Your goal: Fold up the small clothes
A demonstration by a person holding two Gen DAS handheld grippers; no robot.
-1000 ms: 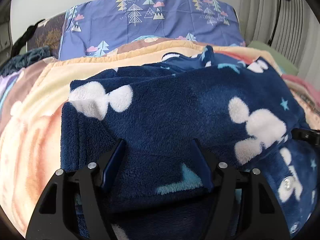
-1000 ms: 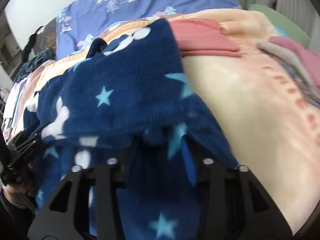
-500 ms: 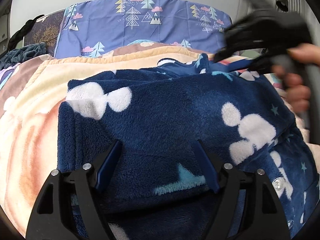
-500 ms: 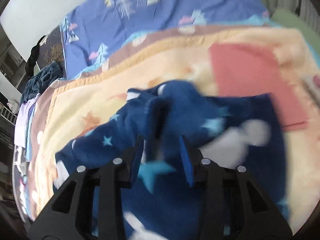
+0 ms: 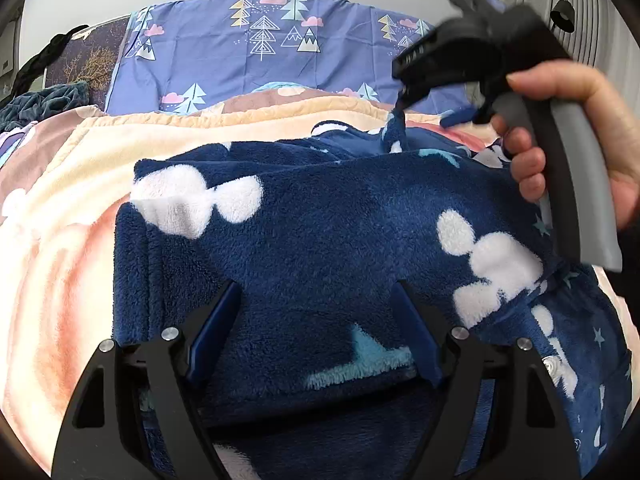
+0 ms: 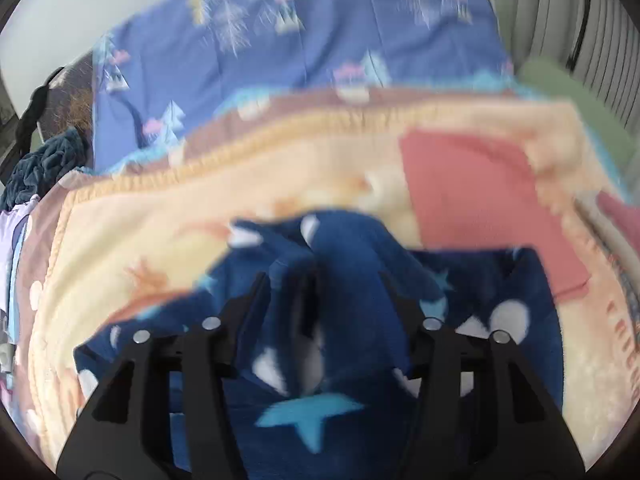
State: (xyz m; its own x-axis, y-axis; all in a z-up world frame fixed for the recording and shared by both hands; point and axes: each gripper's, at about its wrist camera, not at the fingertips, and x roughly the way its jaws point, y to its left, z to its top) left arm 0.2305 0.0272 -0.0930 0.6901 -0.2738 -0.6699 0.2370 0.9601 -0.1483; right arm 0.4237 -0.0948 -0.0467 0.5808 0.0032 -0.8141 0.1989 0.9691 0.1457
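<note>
A small navy fleece garment with white blobs and pale blue stars lies partly folded on a peach blanket spread over a bed. The left gripper sits low at its near edge, fingers spread and opening, with the plush fold between them but the pads not visibly pressing. The right gripper, held by a hand, hangs over the far edge. Its fingers are opening around a raised tuft of fleece, letting it go. Beyond lie a flat red cloth and a purple pillow printed with trees. The risk, in my judgement: the thick fleece may spring back as both grips loosen, or snag on a finger pad and drag the fold undone.
</note>
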